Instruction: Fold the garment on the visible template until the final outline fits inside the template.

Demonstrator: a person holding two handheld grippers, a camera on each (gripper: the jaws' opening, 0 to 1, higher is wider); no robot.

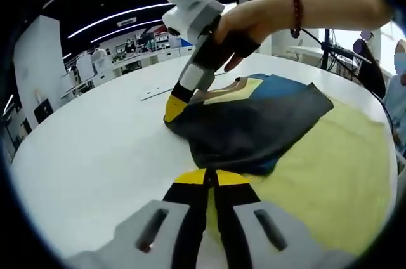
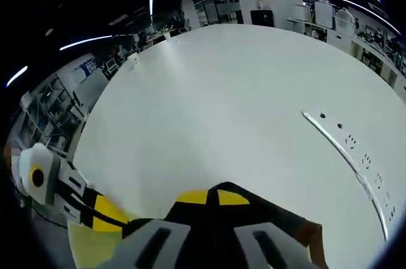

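Observation:
A dark grey garment (image 1: 254, 132) with blue and yellow parts lies bunched on a pale yellow template (image 1: 330, 174) on a white round table (image 1: 95, 155). In the left gripper view my left gripper (image 1: 212, 177) has its yellow tips pressed together at the garment's near edge. A hand holds my right gripper (image 1: 172, 109) at the garment's far left corner, pinching the cloth. In the right gripper view the right gripper (image 2: 212, 197) is shut with dark garment (image 2: 279, 224) around its tips. The left gripper (image 2: 104, 215) comes in from the left over the template (image 2: 85, 247).
A thin metal strip with holes (image 2: 349, 155) lies on the table (image 2: 222, 91) beyond the garment, also seen as the strip (image 1: 155, 94) behind the right gripper. Shelves and desks stand past the table's edge. A person (image 1: 393, 85) is at the right.

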